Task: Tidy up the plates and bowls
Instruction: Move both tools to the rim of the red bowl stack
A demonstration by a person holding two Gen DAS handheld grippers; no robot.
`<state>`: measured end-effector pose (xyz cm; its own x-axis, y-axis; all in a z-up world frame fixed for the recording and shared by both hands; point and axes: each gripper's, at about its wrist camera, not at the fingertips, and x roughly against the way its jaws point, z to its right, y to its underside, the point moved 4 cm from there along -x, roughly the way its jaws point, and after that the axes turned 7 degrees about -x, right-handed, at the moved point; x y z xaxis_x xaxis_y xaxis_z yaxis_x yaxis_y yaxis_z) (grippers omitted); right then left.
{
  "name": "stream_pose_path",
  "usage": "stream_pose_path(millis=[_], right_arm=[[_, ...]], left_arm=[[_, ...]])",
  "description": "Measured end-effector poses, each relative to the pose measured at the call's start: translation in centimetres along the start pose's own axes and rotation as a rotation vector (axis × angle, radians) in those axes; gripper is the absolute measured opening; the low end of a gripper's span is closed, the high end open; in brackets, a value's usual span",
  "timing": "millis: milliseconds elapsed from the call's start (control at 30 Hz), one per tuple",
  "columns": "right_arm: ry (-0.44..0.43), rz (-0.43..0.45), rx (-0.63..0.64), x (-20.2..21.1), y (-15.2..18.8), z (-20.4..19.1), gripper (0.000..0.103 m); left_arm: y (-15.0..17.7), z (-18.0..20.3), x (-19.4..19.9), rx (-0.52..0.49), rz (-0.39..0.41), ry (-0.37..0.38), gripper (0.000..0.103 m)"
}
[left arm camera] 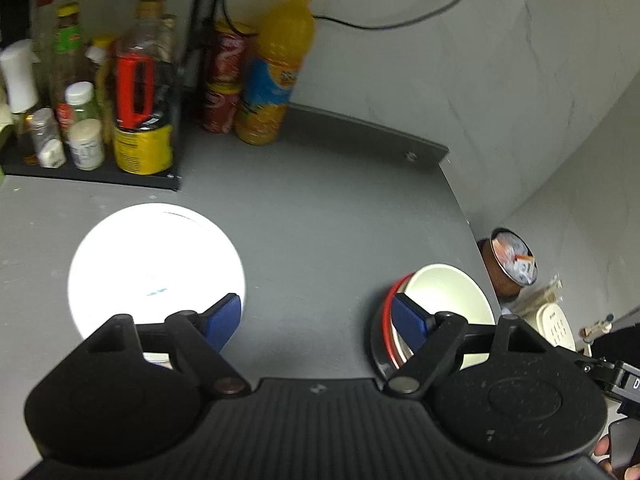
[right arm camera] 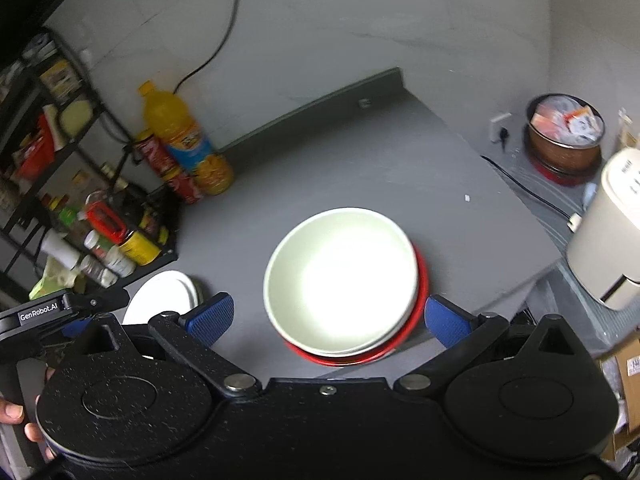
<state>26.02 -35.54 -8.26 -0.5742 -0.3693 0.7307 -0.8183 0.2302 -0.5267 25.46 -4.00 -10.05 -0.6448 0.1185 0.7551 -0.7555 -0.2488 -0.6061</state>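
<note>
upright white bowl (right arm camera: 341, 276) on red plate (right arm camera: 412, 320)

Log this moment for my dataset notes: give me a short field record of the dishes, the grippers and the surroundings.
surface: dark grey countertop
bowl stack: pale bowl nested in red bowl
plates: white plates, apart from the bowls
left gripper: open, empty, between plates and bowls
right gripper: open, empty, jaws either side of the bowl stack
background: orange juice bottle, rack of condiment bottles
</note>
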Motion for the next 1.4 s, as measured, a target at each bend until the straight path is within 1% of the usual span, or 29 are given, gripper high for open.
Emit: stream_pose_path(millis=[233, 367, 600, 733, 767, 800, 867, 967, 1133, 1233, 1267, 1333, 1400], right_arm=[[0.030, 0.017, -0.056, -0.3, 0.0, 2.8, 0.103], [0.042, 0.017, -0.088, -1.1, 0.0, 4.0, 0.102], [0.026, -0.036, -0.119, -4.2, -0.4, 6.1, 0.094], [0.016, -0.068, -0.118, -6.3, -1.0, 7.0, 0.088], [0.019, -0.084, -0.122, -6.9, -1.1, 7.1, 0.086], [0.023, -0.104, -0.127, -7.7, -1.2, 7.3, 0.082], [0.022, -0.137, -0.134, -8.7, -1.4, 7.5, 0.077], [0.001, -0.169, -0.146, -10.3, -1.6, 7.7, 0.076], [-0.017, -0.249, -0.155, -13.0, -1.8, 7.6, 0.072], [-0.020, -0.306, -0.167, -14.6, -1.9, 7.7, 0.064], [-0.028, -0.328, -0.182, -15.1, -2.0, 7.8, 0.061], [-0.021, -0.347, -0.169, -15.7, -2.2, 7.8, 0.058], [-0.014, -0.365, -0.151, -16.4, -2.2, 7.7, 0.055]], left_arm=[[-0.2, 3.0, -2.9, -0.063, -0.063, 0.023, 0.081], [-0.3, 4.4, -4.6, -0.068, -0.100, 0.047, 0.081], [-0.7, 6.4, -8.2, -0.061, -0.166, 0.075, 0.081], [-0.8, 7.2, -11.0, -0.076, -0.203, 0.068, 0.080], [-0.7, 7.2, -11.9, -0.067, -0.226, 0.064, 0.079], [-0.7, 7.2, -12.7, -0.050, -0.246, 0.057, 0.077], [-0.5, 7.1, -13.9, -0.027, -0.270, 0.038, 0.077], [-0.4, 7.2, -15.2, -0.033, -0.287, 0.031, 0.076], [0.1, 6.5, -17.3, 0.026, -0.347, 0.011, 0.071], [0.3, 6.0, -18.3, 0.064, -0.377, 0.009, 0.066], [0.3, 5.9, -18.6, 0.071, -0.386, 0.010, 0.063], [0.4, 5.7, -19.2, 0.086, -0.404, 0.011, 0.058], [0.6, 5.5, -19.8, 0.115, -0.429, 0.019, 0.050]])
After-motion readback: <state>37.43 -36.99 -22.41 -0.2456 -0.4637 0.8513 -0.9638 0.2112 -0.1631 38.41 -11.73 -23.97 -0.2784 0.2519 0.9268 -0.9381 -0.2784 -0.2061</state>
